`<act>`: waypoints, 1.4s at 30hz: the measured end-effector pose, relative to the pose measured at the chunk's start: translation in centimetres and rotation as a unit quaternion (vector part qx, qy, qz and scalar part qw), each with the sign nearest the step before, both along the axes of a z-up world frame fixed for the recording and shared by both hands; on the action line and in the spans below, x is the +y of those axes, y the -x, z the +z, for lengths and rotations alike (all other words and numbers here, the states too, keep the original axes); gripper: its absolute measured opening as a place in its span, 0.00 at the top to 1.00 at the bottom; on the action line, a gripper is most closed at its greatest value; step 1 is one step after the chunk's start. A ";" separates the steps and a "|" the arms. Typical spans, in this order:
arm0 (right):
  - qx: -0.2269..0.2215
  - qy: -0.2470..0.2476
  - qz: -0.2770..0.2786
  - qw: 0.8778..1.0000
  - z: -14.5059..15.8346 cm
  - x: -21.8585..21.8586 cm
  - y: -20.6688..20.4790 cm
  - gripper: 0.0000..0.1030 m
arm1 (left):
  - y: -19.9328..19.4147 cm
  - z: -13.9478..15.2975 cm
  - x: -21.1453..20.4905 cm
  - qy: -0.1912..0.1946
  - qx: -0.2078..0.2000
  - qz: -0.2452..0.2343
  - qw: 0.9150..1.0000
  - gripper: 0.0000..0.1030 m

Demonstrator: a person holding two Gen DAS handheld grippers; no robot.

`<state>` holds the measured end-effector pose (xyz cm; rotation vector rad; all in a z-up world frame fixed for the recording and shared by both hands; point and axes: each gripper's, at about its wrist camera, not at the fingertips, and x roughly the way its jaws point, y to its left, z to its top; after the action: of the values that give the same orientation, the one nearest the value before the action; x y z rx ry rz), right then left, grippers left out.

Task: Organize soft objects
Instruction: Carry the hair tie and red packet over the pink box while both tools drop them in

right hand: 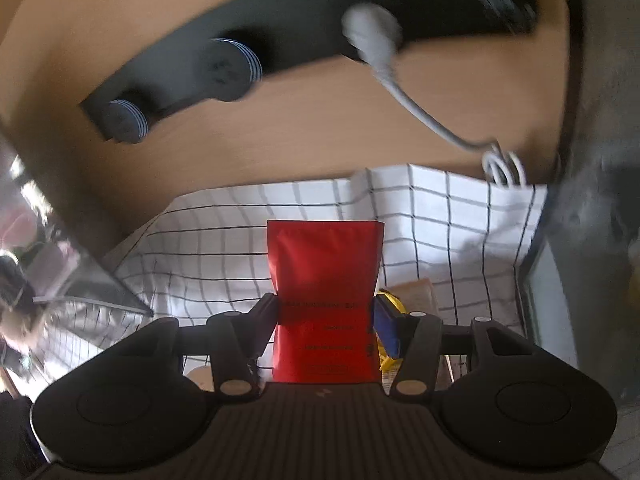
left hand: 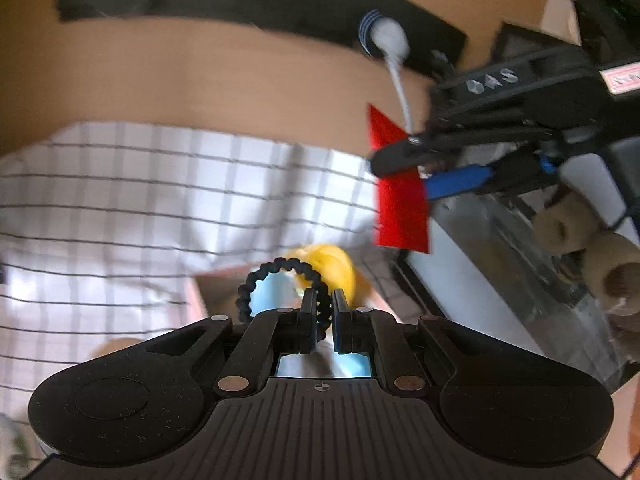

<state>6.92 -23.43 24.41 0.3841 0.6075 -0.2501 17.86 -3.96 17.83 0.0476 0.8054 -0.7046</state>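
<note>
My left gripper [left hand: 323, 312] is shut on a black braided hair tie [left hand: 280, 280], held above the white checked cloth [left hand: 160, 192]. A yellow soft object [left hand: 332, 268] lies just beyond its fingertips. My right gripper [right hand: 326, 312] is shut on a red soft pouch [right hand: 324, 280], which stands upright between the fingers. The right gripper [left hand: 404, 160] with the red pouch [left hand: 400, 212] also shows at the right of the left wrist view. A yellow item [right hand: 394, 308] peeks out behind the right finger.
A wooden wall carries a black power strip [right hand: 320, 20] with a white plug and cable [right hand: 376, 40]. A clear container [left hand: 500, 260] with beige plush toys [left hand: 592, 248] stands at the right. A brown cardboard piece [right hand: 416, 292] lies on the cloth.
</note>
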 end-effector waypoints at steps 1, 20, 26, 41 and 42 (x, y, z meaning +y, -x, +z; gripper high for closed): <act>-0.002 -0.011 -0.003 1.000 -0.7 -0.8 -0.1 0.50 | -0.1 -0.6 -0.7 -0.003 0.004 -0.006 1.000 0.91; 0.057 -0.030 0.017 0.998 -9.2 -3.2 -7.2 0.46 | -5.5 -11.9 -3.3 -0.046 0.177 0.010 0.983 0.90; 0.087 -0.018 0.035 0.995 -10.8 -2.0 -8.7 0.55 | -3.6 -10.0 -1.5 -0.032 0.114 0.022 0.993 0.89; 0.107 -0.031 0.065 0.992 -12.5 0.2 -7.4 0.55 | -1.4 -5.5 3.9 0.025 0.031 0.111 0.993 0.89; 0.103 -0.044 0.058 0.992 -12.3 0.2 -6.9 0.55 | -1.0 -5.4 4.2 0.027 0.029 0.113 0.993 0.89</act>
<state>13.80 -23.25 12.09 0.4098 0.8436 -0.1522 18.88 0.27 12.44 -0.1112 0.8319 -0.5154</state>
